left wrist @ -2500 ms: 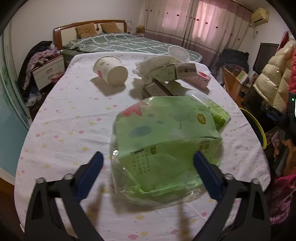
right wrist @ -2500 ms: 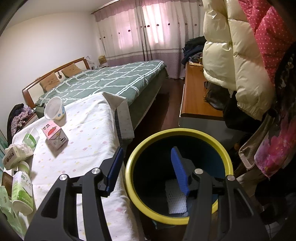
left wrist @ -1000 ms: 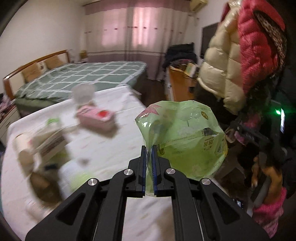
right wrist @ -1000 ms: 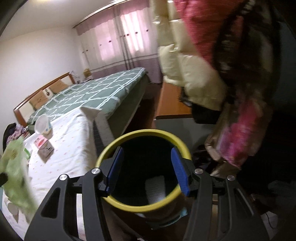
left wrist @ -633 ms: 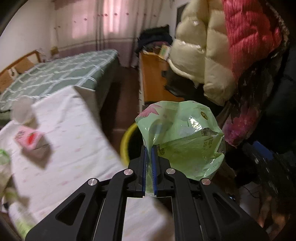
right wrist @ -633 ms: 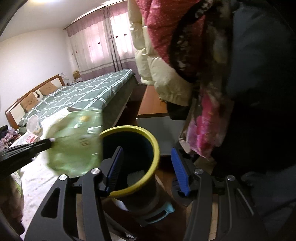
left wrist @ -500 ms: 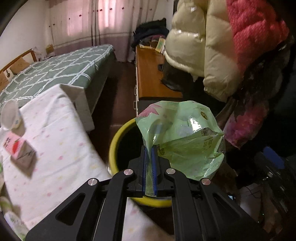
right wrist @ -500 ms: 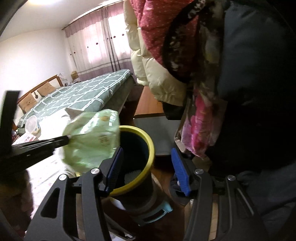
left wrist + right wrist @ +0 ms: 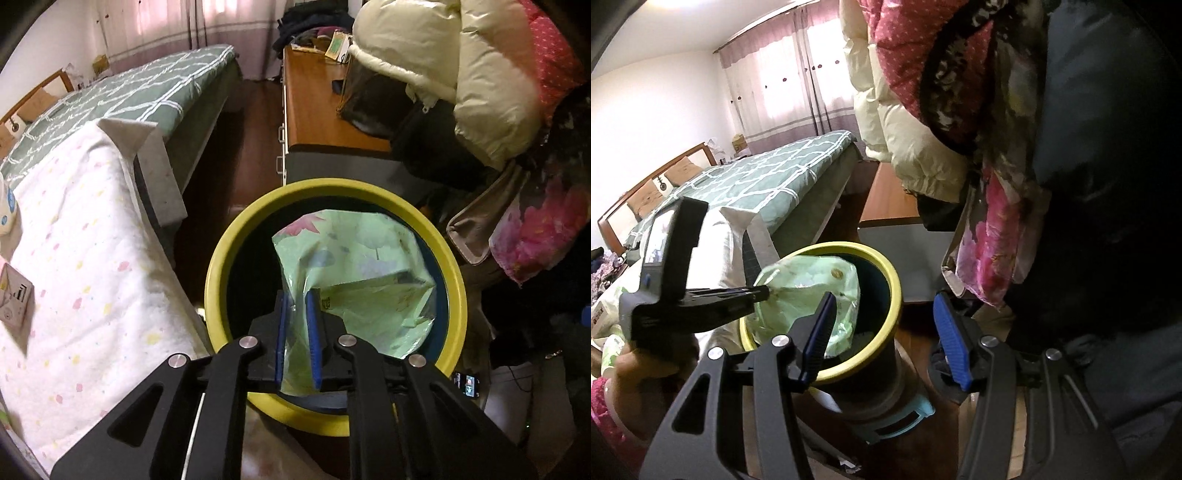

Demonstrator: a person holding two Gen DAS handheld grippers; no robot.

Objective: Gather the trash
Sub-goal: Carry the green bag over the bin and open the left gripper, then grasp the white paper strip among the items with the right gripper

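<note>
now left gripper (image 9: 297, 325) opening, green bag (image 9: 354, 273) over bin (image 9: 221, 266).

I can't read any text from here. The green bag (image 9: 354, 280) carries small dark print near the fold, too blurred to make out, and the carton (image 9: 13, 302) on the table (image 9: 92, 258) shows only illegible marks.

Wrapper (image 9: 354, 266) over bin (image 9: 218, 266), beside table (image 9: 92, 258)
</note>
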